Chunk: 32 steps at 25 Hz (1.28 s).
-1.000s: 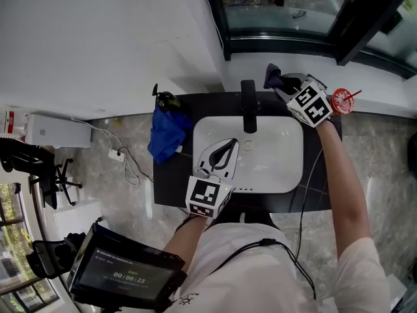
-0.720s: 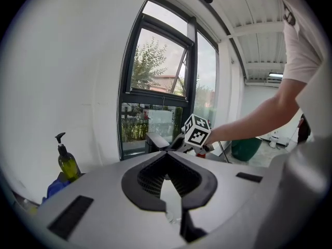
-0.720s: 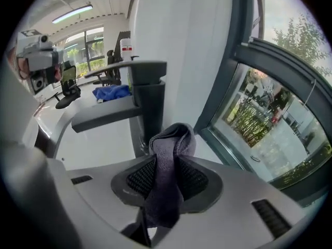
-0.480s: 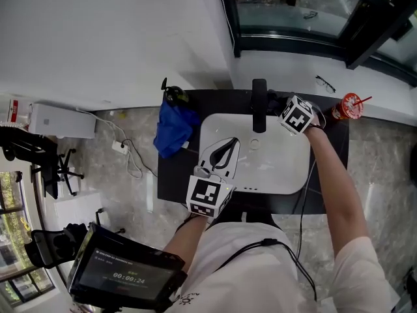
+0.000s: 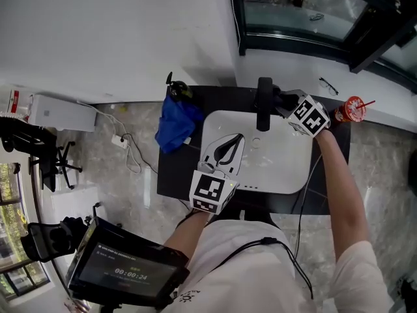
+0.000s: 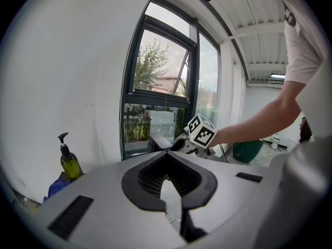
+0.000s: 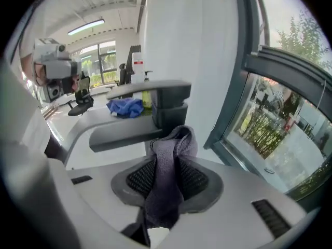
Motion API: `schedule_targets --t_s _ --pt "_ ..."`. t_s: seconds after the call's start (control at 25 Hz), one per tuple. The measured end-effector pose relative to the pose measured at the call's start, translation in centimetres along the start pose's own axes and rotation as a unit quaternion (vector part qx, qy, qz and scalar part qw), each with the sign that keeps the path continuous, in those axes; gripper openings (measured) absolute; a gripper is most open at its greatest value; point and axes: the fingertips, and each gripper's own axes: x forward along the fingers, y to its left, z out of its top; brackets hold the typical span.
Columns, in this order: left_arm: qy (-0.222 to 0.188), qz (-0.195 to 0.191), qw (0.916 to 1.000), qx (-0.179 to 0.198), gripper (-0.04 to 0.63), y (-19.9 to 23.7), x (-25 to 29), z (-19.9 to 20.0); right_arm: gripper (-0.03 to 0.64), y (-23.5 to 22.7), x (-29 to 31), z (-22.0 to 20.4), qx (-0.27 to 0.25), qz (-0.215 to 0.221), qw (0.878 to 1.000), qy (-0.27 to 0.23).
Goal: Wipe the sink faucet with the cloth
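Note:
The black faucet stands at the back rim of the white sink. My right gripper reaches in from the right, shut on a dark grey cloth just beside the faucet. In the right gripper view the cloth hangs between the pads, its folded end right in front of the faucet's body; contact cannot be told. My left gripper hovers over the sink's left side, tips together and holding nothing. From the left gripper view the right gripper's marker cube shows ahead.
A blue rag and a soap bottle lie on the black counter left of the sink. A red cup and glasses sit at the back right. A wall and window ledge stand close behind the faucet.
My right gripper has come down from above the counter's back right with the cloth and now sits low beside the faucet. The left gripper has stayed put.

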Motion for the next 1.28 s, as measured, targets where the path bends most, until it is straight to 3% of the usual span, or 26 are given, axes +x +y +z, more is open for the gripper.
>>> schedule_targets --t_s 0.32,0.44,0.56,0.72,1.04,1.28 --pt "-0.003 -0.018 0.9998 0.005 -0.006 -1.0 0.7 0.3 0.115 -2.9 -7.4 6.9 0.006 -0.049 0.989 -0.141" --pt "-0.005 -0.022 0.9997 0.007 -0.006 -1.1 0.9 0.3 0.115 -4.6 -8.7 7.6 0.027 -0.078 0.983 -0.164" --pt "-0.004 -0.022 0.9997 0.009 -0.006 -1.1 0.7 0.3 0.115 -6.0 -8.1 5.6 0.043 -0.11 0.985 -0.129" --pt "0.0 -0.016 0.9998 0.011 -0.006 -0.8 0.2 -0.1 0.115 -6.0 -5.3 1.5 0.064 -0.112 0.99 -0.06" --pt "0.0 0.0 1.0 0.002 -0.006 0.4 -0.2 0.1 0.115 -2.6 0.4 -3.8 0.031 -0.063 0.996 0.059" --pt "0.004 0.005 1.0 0.003 -0.006 0.8 -0.3 -0.2 0.115 0.4 3.6 -4.7 0.009 -0.018 0.996 0.089"
